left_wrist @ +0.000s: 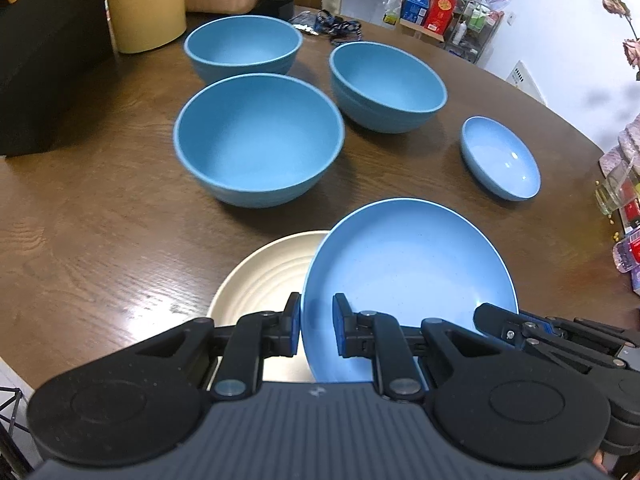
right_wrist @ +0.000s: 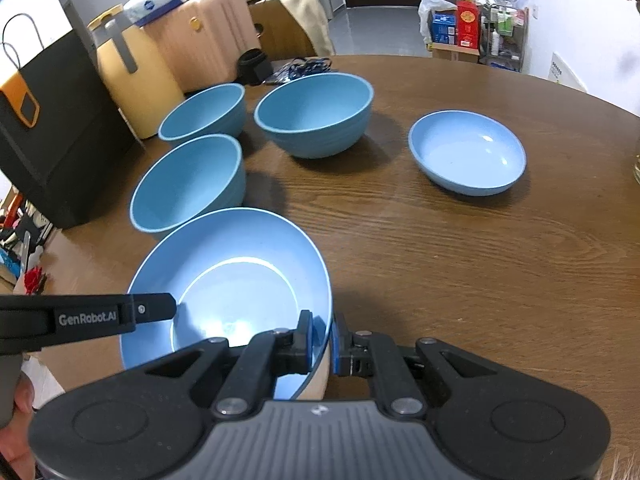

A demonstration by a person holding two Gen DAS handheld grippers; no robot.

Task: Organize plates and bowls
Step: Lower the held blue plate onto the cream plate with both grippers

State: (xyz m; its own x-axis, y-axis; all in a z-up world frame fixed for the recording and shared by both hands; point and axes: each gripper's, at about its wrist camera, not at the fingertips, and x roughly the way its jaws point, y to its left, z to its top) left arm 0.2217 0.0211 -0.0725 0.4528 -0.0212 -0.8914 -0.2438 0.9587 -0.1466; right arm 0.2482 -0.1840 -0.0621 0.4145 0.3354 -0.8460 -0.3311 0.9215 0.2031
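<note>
Blue plate (left_wrist: 408,276), shallow and matte with a thin pale rim, hangs between our two grippers near the front edge of the brown wood-grain surface (left_wrist: 100,240). We have the left gripper (left_wrist: 316,328) with its jaws drawn narrow onto the plate's near-left rim, one pad outside and one inside the dish. The right gripper (right_wrist: 322,342) grips the opposite rim the same way, its jaws nearly together with the thin wall pinched between the blue pads. In the right wrist view the plate's inner floor shows a bright ring of reflected light and faint speckling.

Under the plate, toward its left side, we see a cream plate (left_wrist: 260,280) with concentric ridges, lying close to the front edge of the surface; the blue plate is tilted and overlaps it, though we cannot tell whether the two touch.

Farther back toward the left side stand three deep blue bowls: the nearest bowl (left_wrist: 258,138), the back-left bowl (left_wrist: 242,46) close to the far edge, and the back-right bowl (left_wrist: 386,86). All three are upright, ribbed outside, and apart from one another. A smaller blue dish (left_wrist: 500,158), glossier with small highlights, rests alone toward the right edge.

Along the far-left edge stand a black bag (right_wrist: 60,140) and a yellow container (left_wrist: 144,4).
</note>
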